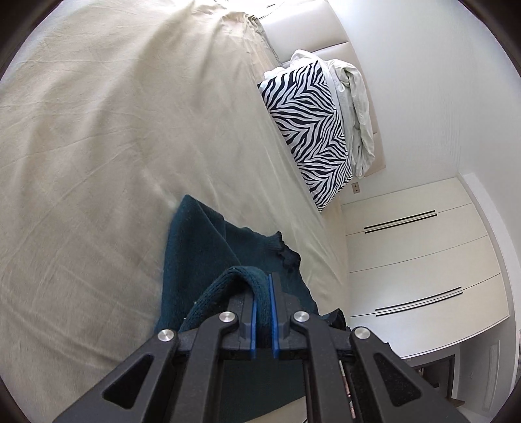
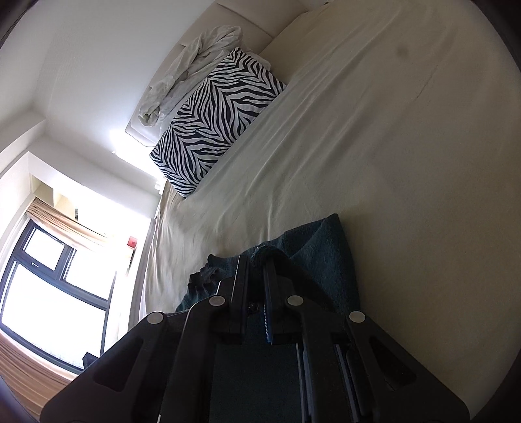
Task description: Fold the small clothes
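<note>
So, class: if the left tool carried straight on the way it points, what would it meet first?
Probably the beige bedsheet. The left tool, shut on the teal knitted garment, points down toward it, though depth is uncertain.

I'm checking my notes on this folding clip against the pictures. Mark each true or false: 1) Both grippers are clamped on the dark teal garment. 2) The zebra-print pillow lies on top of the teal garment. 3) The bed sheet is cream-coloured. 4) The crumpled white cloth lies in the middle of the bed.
1) True: the left gripper and the right gripper each pinch the teal garment.
2) False: the zebra-print pillow lies apart from it, near the head of the bed.
3) True: the bed sheet is cream.
4) False: the crumpled white cloth lies behind the pillow, against the headboard.
</note>
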`<state>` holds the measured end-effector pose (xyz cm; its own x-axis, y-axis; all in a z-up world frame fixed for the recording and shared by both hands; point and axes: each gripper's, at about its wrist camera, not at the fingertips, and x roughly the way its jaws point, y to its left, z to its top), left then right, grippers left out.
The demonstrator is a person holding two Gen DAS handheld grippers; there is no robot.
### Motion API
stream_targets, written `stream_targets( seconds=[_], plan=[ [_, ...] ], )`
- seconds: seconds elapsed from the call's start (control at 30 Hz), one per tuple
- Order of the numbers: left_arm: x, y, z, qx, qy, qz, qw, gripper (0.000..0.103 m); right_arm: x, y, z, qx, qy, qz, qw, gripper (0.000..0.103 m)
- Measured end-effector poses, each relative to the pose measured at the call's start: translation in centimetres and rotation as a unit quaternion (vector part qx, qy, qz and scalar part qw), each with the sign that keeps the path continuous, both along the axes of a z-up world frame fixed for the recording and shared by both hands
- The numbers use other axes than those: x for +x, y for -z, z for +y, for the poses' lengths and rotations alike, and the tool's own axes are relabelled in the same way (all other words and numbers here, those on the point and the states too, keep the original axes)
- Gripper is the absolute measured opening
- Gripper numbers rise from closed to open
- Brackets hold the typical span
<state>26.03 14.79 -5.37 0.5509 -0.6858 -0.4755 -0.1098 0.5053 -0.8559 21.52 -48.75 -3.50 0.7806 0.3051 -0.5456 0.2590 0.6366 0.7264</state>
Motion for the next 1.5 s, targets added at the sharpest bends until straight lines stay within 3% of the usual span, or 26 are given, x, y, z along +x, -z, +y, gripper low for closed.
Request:
stream_targets(
  seconds=[0.4, 0.47, 0.5, 0.53, 0.6, 0.63, 0.67, 0.7, 0.77, 0.93, 1.23, 1.5],
  plan=[
    [4.5, 4.3, -1.0, 0.027, 0.003, 0.028, 0.9992, 0.009, 6.0, 6.0, -1.1, 0.004, 0.025, 0.049, 0.998, 0.009],
    [4.5, 4.7, -0.7, 0.028, 0.001, 0.035, 0.9990, 0.021, 6.6, 6.8, -1.2, 0.007, 0.025, 0.067, 0.997, 0.010],
    [4.4, 4.8, -0.5, 0.024, -0.003, 0.036, 0.9991, 0.035, 6.7, 7.0, -1.2, 0.010, 0.023, 0.070, 0.997, 0.014],
    [4.1, 4.6, -0.2, 0.019, -0.011, 0.032, 0.9992, 0.041, 6.5, 7.0, -1.1, 0.009, 0.022, 0.067, 0.997, 0.016],
    [3.7, 3.9, 0.3, 0.011, -0.024, 0.022, 0.9994, 0.064, 6.2, 6.3, -1.0, -0.006, 0.026, 0.059, 0.998, 0.029],
    [3.4, 3.4, 0.6, 0.013, -0.032, 0.018, 0.9993, 0.068, 6.1, 6.0, -0.9, -0.014, 0.028, 0.054, 0.998, 0.035],
    [3.2, 2.9, 0.9, 0.024, -0.038, 0.014, 0.9989, 0.068, 5.4, 5.4, -0.9, -0.018, 0.031, 0.050, 0.998, 0.053],
    [2.8, 2.4, 1.0, 0.031, -0.039, 0.007, 0.9988, 0.068, 5.0, 5.0, -0.9, -0.021, 0.037, 0.047, 0.998, 0.057],
    [1.9, 1.6, 0.9, 0.039, -0.033, -0.004, 0.9987, 0.068, 4.1, 4.1, -0.9, -0.030, 0.041, 0.041, 0.998, 0.057],
    [-2.5, 1.4, 0.3, 0.102, -0.015, -0.024, 0.9944, 0.068, 1.3, 2.6, 0.0, -0.067, 0.014, 0.049, 0.996, 0.057],
    [-9.5, 2.6, -2.5, 0.210, 0.016, -0.032, 0.9770, 0.058, -6.6, 2.3, 2.6, -0.152, -0.042, 0.070, 0.985, 0.057],
    [-10.2, 3.1, -3.2, 0.252, 0.021, -0.036, 0.9669, 0.033, -10.6, 2.6, 2.2, -0.172, -0.043, 0.080, 0.981, 0.055]
  ],
)
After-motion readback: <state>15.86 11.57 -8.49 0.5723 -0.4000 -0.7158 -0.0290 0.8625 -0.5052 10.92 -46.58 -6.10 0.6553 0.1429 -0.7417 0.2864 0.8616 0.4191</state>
